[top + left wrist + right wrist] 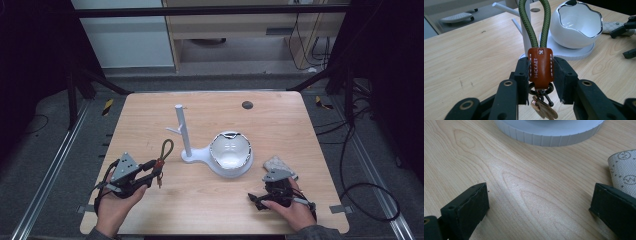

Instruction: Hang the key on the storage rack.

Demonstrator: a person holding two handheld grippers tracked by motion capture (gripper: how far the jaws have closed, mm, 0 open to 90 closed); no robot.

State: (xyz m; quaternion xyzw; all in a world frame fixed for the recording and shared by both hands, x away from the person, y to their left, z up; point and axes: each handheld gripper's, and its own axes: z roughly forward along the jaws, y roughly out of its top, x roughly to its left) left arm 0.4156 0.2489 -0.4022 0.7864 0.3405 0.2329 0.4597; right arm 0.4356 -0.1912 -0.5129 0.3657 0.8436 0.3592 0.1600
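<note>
- Left gripper (540,75) is clamped on one keychain's brown leather tab (540,67), green cord loop (534,22) sticking up, held off the table near the one white stand (182,131).
- Right gripper (536,205) sits low, jaws wide apart, one patterned pouch (624,170) just beside it.
- One white bowl (230,150).

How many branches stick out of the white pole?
2. On the white pole, one short branch sticks out near the top, and a longer branch angles off lower down on the left. Another could hide behind the green cord loop in the left gripper view.
</note>
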